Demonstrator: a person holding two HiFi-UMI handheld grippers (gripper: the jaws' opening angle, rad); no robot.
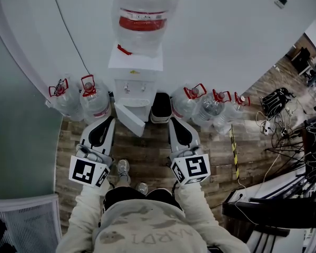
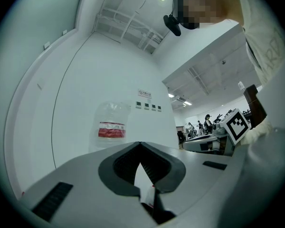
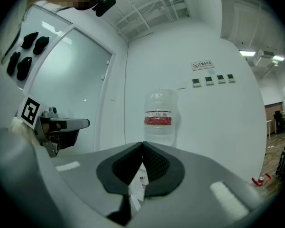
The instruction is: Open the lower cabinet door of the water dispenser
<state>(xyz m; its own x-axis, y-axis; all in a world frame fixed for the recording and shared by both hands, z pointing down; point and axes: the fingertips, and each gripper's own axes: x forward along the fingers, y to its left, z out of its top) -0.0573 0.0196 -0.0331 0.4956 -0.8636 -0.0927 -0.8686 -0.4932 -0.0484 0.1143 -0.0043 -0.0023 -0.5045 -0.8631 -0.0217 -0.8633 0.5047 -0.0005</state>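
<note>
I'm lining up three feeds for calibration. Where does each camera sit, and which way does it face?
Head view: on the person's head, facing steeply down at the white water dispenser; sleeves, left hand-held gripper and right hand-held gripper show.
Left gripper view: on the left hand-held gripper, facing along its shut jaws toward the white wall; the right hand-held gripper shows at right.
Right gripper view: likewise on the right one; the left one shows at left.
Shared: the clear red-labelled water bottle.
</note>
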